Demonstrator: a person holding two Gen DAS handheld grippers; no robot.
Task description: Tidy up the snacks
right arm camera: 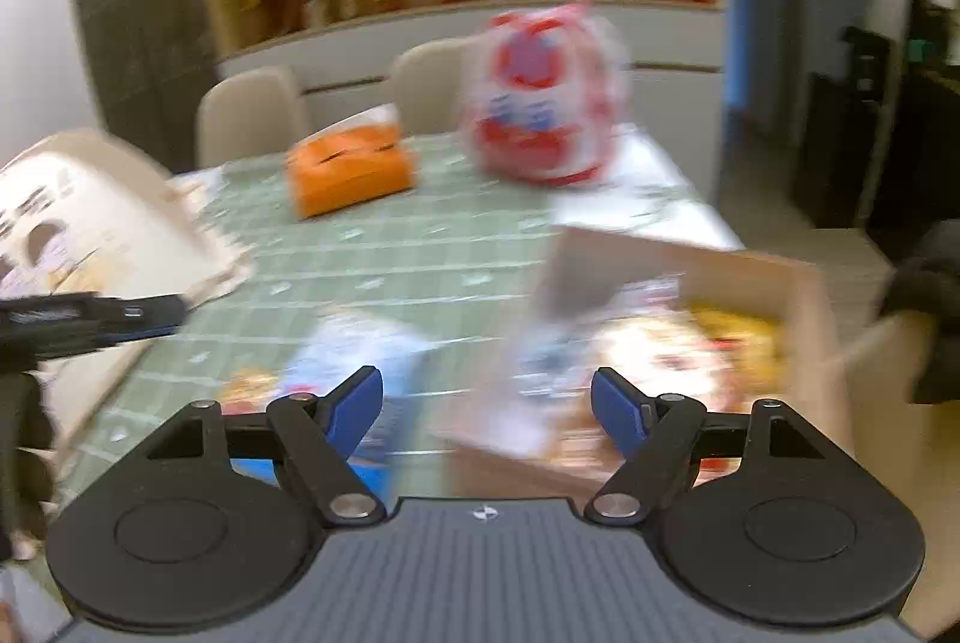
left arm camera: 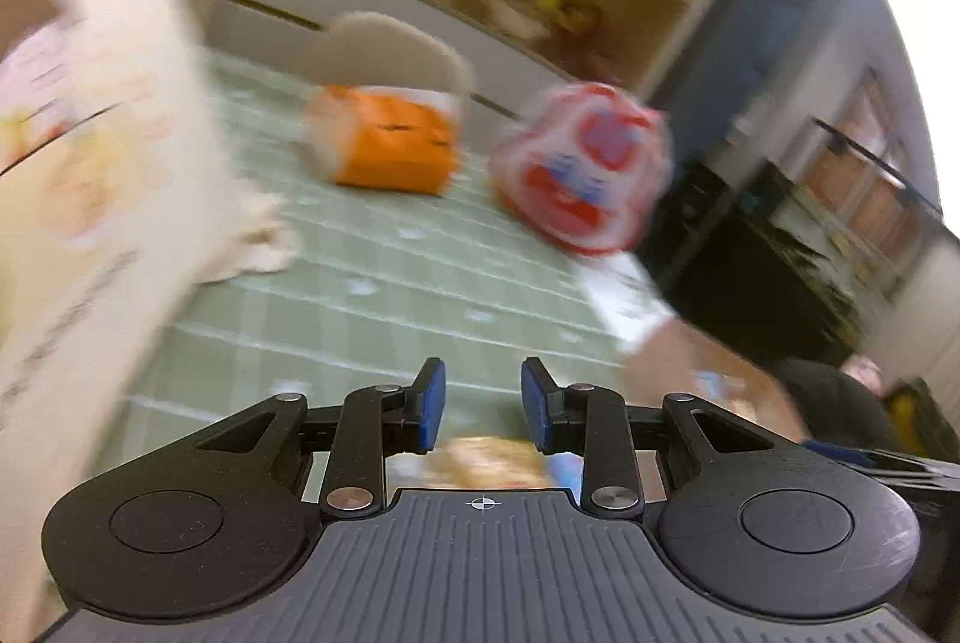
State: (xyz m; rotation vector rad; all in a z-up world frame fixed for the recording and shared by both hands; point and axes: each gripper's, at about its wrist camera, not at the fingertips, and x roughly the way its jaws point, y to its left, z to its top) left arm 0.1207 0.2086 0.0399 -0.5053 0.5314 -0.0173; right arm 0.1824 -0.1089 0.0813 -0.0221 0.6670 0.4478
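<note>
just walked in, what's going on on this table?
Snack sorting, mid-motion, so both views are blurred. The left gripper and the right gripper are both open and hold nothing. A cardboard box at the right already contains packets; a blue snack bag lies beside it on the green tablecloth. Farther back sit an orange pack and a red-and-white bag.

Green-checked table [right arm camera: 420,247] with orange pack [right arm camera: 351,169]
</note>
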